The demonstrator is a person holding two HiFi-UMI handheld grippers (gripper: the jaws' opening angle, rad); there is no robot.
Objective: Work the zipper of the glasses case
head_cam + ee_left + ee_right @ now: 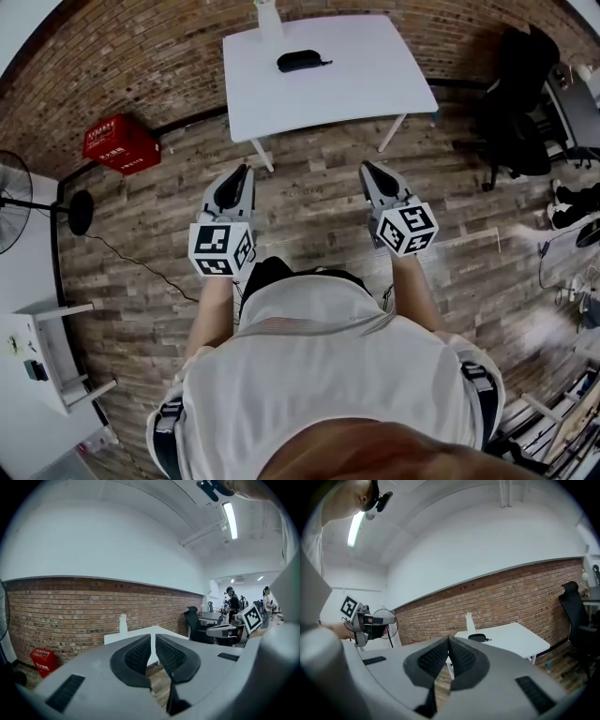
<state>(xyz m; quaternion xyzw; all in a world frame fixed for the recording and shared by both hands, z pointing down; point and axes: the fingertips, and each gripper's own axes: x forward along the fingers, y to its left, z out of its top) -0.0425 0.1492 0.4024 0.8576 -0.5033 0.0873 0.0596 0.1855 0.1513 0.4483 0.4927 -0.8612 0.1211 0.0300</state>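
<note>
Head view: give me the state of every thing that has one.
glasses case: lying on the white table, untouched; zipper too small to read
left gripper: shut, empty, short of the table
right gripper: shut, empty, short of the table
white bottle: upright on the table

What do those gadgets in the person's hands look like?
Each, left gripper and right gripper, is grey plastic tapering to two jaws lined with black dimpled pads. A white cube with black square markers sits at the back. The person wears a white short-sleeved shirt.
</note>
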